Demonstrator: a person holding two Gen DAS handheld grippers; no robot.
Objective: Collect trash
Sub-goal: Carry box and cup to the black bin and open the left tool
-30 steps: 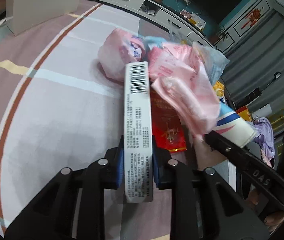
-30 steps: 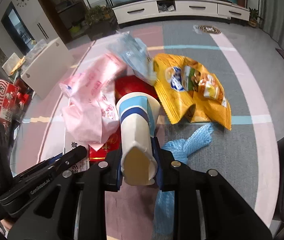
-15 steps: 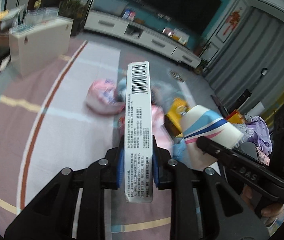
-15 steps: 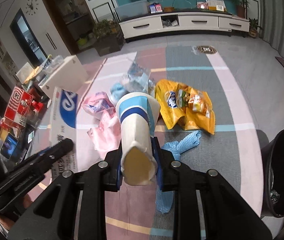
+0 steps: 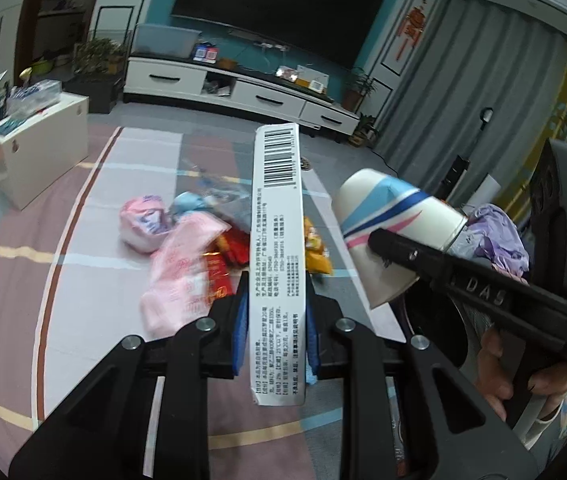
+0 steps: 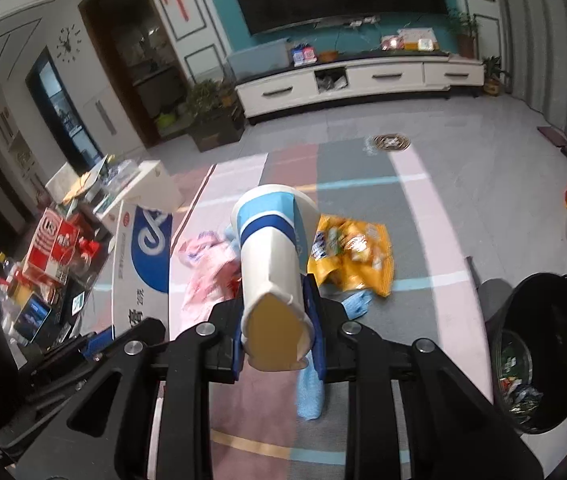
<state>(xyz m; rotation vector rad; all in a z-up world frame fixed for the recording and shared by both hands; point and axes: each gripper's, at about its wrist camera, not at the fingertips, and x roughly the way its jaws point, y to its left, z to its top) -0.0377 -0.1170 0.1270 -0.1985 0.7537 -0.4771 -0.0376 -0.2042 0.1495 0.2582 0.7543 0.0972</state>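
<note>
My left gripper is shut on a flat white box with a barcode, held well above the rug; the box also shows at the left of the right wrist view. My right gripper is shut on a squashed white paper cup with blue bands, also seen in the left wrist view. On the rug lie pink wrappers, a red packet, a yellow snack bag and a blue bag. A black trash bin stands at the right.
A white low table stands at the left, with clutter beside it. A TV cabinet and potted plants line the far wall. Purple cloth lies at the right.
Both grippers have risen away from the floor with the box and cup held. The trash pile looks smaller and farther, and the bin has come into the right wrist view.
</note>
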